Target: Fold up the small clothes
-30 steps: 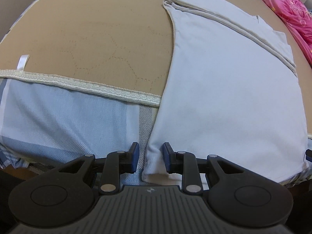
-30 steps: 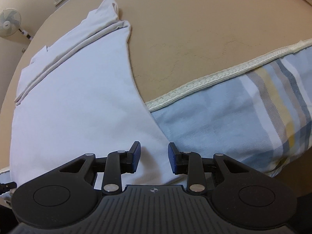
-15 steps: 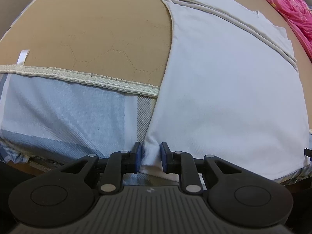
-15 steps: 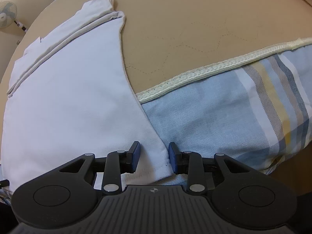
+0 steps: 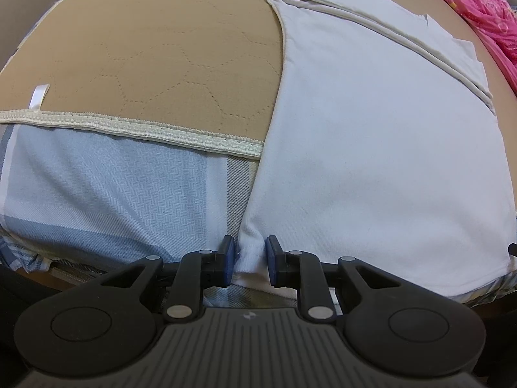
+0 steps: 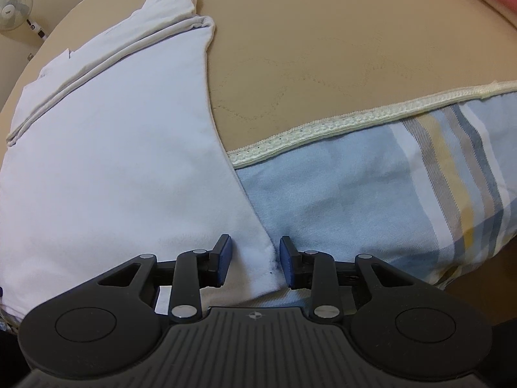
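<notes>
Underneath, tan quilted mattress pad (image 5: 168, 55), plaid sheet (image 6: 371, 200), seemingly fan (image 6: 14, 8)

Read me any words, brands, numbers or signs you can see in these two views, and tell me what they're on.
No readable text in either view.
Left gripper body: a small round emblem, no letters.
Right gripper body: the same emblem.
White ribbon tag on the tan mattress pad: blank.
Fan hub: a mark, too small to read.

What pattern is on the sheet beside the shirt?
Blue, grey and yellow plaid sheet, clearest from the right wrist.
</notes>
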`<state>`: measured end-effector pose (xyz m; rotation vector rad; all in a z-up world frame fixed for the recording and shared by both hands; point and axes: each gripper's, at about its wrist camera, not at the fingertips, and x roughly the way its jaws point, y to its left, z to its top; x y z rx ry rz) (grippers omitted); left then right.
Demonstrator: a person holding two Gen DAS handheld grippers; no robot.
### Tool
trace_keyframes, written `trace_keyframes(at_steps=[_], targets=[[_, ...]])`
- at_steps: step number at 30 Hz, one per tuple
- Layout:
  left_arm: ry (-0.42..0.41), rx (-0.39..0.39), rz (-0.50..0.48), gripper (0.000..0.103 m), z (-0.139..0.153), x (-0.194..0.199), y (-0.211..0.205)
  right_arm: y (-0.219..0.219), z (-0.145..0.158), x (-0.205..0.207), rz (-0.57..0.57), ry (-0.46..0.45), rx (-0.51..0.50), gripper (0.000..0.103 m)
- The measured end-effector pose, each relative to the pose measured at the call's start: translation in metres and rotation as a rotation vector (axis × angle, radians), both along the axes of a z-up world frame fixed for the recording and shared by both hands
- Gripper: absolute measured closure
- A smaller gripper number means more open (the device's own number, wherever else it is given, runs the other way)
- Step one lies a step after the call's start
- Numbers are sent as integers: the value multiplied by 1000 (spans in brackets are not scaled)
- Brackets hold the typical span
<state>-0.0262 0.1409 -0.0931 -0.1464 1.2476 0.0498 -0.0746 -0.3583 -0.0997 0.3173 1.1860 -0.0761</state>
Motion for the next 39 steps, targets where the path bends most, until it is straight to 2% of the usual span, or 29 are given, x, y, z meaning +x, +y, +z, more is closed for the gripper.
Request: trace_keyframes(at_steps=[8, 16, 18, 19, 21, 22, 23, 24, 27, 31, 36, 39], targets=[[2, 5, -2, 80, -1, 1, -1, -14, -5, 1, -57, 12, 83, 66], [0, 7, -8, 80, -1, 0, -1, -9, -9, 0, -40, 17, 105, 64], [-5, 8, -10, 85, -1, -1, -2, -9, -9, 0, -33, 18, 107, 64], [-8, 7, -13, 90, 0, -2, -2, -8, -9, -1, -31, 19, 108, 66], [-18, 2, -16, 94, 1, -4, -3, -8, -8, -3, -32, 20, 114, 71], [-25, 3, -13, 96, 3, -6, -3, -9, -8, -3, -35, 21, 118, 80], [-33, -3, -7, 96, 4, -8, -2, -11, -7, -4, -41, 20, 126, 93], [-42, -10, 0, 96, 7, -10, -2, -12, -7, -5, -51, 17, 142, 96], [-80, -29, 15, 97, 17, -17, 1, -13, 5, -11, -64, -41, 171, 98], [-166, -61, 3, 97, 45, -33, 2, -13, 40, -22, -42, -188, 205, 98], [-318, -118, -26, 97, 97, -54, 7, -33, 86, -40, -104, -351, 337, 98], [-409, -167, -35, 98, 132, -69, 20, -47, 115, -53, -102, -446, 380, 99]])
